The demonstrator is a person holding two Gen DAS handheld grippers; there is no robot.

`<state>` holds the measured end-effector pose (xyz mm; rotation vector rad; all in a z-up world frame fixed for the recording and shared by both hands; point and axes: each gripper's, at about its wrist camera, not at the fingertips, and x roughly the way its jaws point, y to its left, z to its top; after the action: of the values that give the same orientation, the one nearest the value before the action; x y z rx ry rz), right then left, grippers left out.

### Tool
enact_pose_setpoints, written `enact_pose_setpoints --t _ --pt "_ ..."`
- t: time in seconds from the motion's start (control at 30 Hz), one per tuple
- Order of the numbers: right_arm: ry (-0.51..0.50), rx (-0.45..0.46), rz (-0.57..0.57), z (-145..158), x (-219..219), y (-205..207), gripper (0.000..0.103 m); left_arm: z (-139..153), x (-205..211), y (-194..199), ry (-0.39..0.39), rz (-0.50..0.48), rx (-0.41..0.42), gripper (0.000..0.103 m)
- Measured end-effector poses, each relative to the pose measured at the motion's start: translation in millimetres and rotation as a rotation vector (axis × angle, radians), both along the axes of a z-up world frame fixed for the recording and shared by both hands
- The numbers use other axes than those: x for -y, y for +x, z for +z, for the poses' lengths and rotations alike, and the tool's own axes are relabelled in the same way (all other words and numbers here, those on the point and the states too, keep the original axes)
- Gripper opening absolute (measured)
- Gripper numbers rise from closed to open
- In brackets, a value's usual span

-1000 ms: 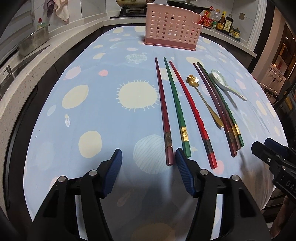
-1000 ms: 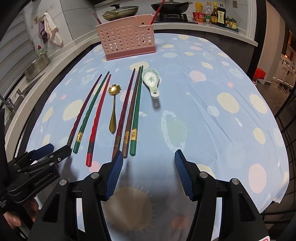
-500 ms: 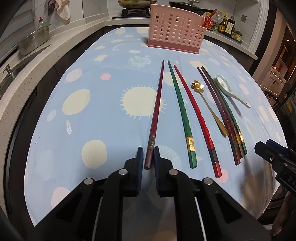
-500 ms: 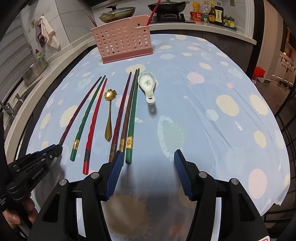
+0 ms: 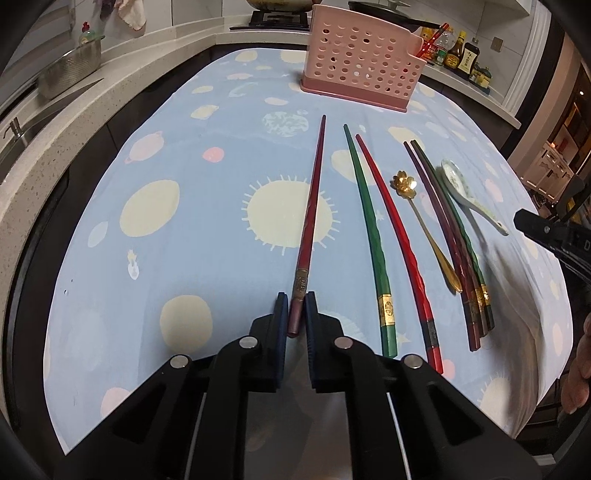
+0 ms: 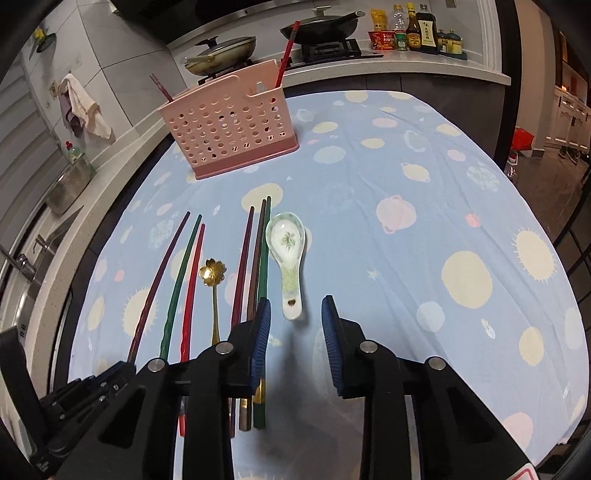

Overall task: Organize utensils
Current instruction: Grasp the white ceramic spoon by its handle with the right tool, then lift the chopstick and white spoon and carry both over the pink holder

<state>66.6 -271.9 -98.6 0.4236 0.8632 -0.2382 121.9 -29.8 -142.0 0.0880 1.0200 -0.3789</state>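
Observation:
My left gripper (image 5: 296, 310) is shut on the thick end of a dark red chopstick (image 5: 312, 206), which points toward the pink perforated basket (image 5: 360, 79). On the cloth beside it lie a green chopstick (image 5: 365, 221), a red chopstick (image 5: 397, 229), a gold flower spoon (image 5: 404, 183) and three bundled chopsticks (image 5: 450, 229). My right gripper (image 6: 295, 317) is closing around the handle end of the white ceramic spoon (image 6: 286, 243). The handle sits between the pads with gaps on both sides. The basket (image 6: 229, 133) holds two chopsticks upright.
The table wears a blue cloth with sun and planet prints (image 6: 424, 221). Behind it a counter carries pans on a stove (image 6: 317, 26) and sauce bottles (image 6: 417, 27). A sink and a metal pot (image 5: 70, 68) are at the left. The table's near edge lies just below both grippers.
The left gripper shut on the dark red chopstick, whose far end swung left away from the others. The right gripper moved from the three bundled chopsticks to the ceramic spoon's handle, and its jaws narrowed.

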Motion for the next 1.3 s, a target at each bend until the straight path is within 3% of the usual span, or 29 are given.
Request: enact_pose_setpoints --t 0.5,0.9,1.3 --pt "0.028 -0.052 0.016 -29 5 27 0.01 0 3 3 -0.002 0.0 -0.005 0.009" --pt "0.042 -0.069 0.046 -44 -7 29 0.01 0 3 4 -0.008 0.0 -0.011 0.009" --pt "-0.002 -0.046 0.038 -31 -8 20 0.007 2 -2 3 -0.045 -0.013 -0.032 0.009"
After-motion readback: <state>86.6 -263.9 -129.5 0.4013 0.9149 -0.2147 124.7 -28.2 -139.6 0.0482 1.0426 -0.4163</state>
